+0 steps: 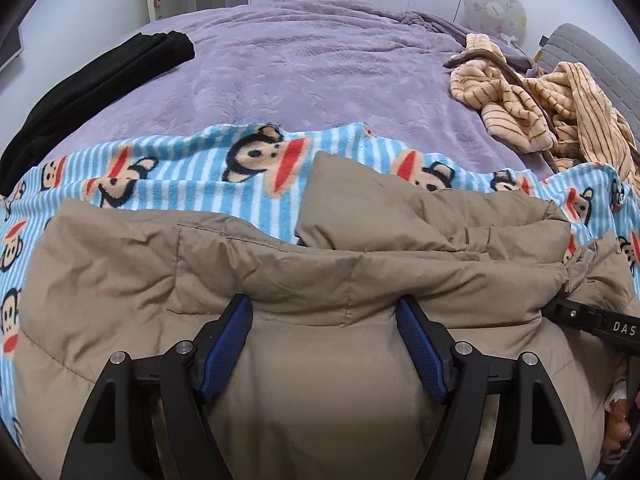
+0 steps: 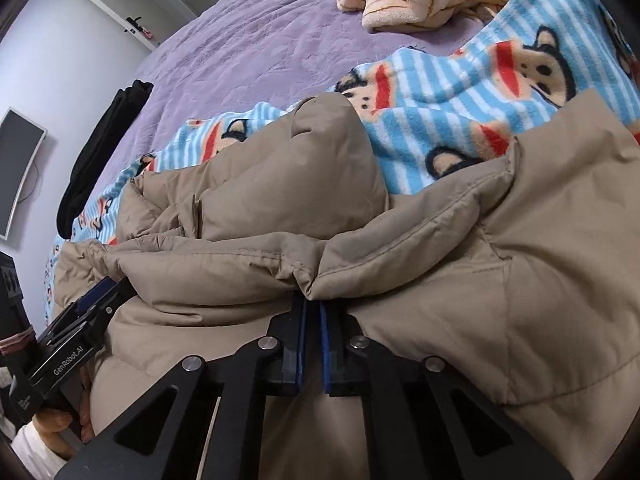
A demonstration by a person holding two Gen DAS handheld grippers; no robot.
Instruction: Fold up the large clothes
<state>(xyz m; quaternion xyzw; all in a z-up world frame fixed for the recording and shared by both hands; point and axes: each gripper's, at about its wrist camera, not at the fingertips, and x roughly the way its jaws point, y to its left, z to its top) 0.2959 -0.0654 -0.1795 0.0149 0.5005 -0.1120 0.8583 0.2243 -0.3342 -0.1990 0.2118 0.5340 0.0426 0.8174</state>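
The left gripper is standing wide open, its blue pads pressing into the tan puffer jacket lying on the striped monkey blanket. The right gripper is pinching a jacket fold between nearly closed jaws. Beyond the blanket's edge, bare purple bedspread is stretching ahead.

Purple bedspread, monkey-print striped blanket, crumpled striped orange garment, black garment
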